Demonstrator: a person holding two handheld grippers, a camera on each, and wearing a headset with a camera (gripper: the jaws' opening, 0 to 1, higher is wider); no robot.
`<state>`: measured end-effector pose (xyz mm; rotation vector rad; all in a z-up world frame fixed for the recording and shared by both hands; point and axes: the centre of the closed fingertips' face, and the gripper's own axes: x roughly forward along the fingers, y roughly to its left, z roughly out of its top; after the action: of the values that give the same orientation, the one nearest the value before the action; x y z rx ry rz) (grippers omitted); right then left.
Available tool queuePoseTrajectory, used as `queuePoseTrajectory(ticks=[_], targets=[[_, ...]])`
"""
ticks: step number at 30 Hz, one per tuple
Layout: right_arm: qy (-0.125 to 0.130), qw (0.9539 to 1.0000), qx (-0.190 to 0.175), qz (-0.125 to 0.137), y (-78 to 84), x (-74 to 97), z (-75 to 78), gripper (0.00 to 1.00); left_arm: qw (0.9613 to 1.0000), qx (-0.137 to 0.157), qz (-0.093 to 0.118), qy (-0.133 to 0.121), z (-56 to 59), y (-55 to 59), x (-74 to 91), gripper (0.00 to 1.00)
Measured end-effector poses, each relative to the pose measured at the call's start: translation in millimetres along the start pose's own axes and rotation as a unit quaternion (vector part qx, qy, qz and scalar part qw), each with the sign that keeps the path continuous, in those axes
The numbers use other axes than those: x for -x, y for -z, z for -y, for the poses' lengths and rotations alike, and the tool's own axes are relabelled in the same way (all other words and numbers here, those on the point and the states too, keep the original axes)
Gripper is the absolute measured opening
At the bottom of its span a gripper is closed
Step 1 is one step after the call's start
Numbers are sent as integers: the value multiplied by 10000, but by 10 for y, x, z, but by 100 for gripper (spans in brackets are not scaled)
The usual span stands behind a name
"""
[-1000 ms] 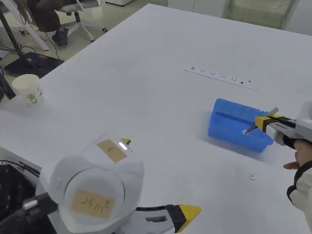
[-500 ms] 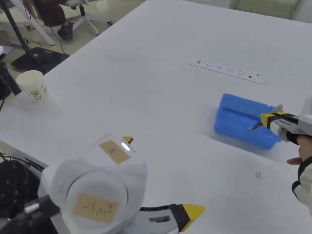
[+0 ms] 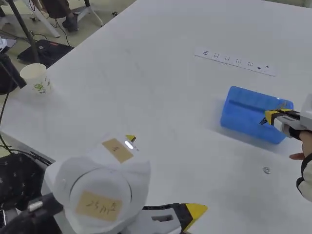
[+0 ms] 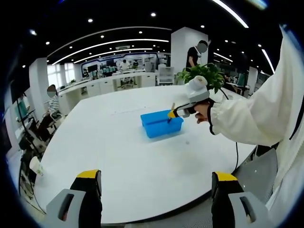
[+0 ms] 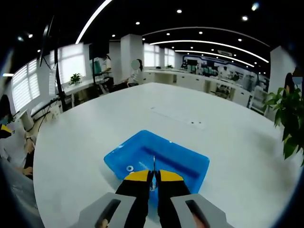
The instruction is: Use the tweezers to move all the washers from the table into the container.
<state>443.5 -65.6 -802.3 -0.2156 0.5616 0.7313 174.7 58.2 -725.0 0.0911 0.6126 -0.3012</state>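
The washer (image 5: 129, 168) is off the tweezers (image 5: 153, 165) now, just lying loose inside the blue container (image 5: 190, 164) instead.

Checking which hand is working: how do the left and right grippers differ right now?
The yellow-tipped left gripper has its jaws wide apart and empty; the yellow-tipped right gripper has its jaws shut on thin metal tweezers. The left gripper sits near the white table's edge, while the right gripper points down into the blue plastic container. Both share the same yellow-tipped two-jaw build.

Bright, even light from ceiling strips (image 5: 92, 23); gripper views bend strongly at edges.
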Motion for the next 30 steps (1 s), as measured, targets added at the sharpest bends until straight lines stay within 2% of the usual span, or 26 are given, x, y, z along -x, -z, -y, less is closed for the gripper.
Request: queuePoseTrajectory(ticks=[20, 23, 30], targets=[[42, 10000, -47, -25, 52, -74, 15, 2, 9999, 29, -108, 48, -1, 38, -47, 99], [31, 9998, -209, -58, 51, -69, 22, 2, 9999, 5, -89, 61, 6, 19, -46, 99], [99, 9998, -161, 8, 10, 32, 6, 3, 10000, -41, -4, 55, -8, -41, -24, 99]])
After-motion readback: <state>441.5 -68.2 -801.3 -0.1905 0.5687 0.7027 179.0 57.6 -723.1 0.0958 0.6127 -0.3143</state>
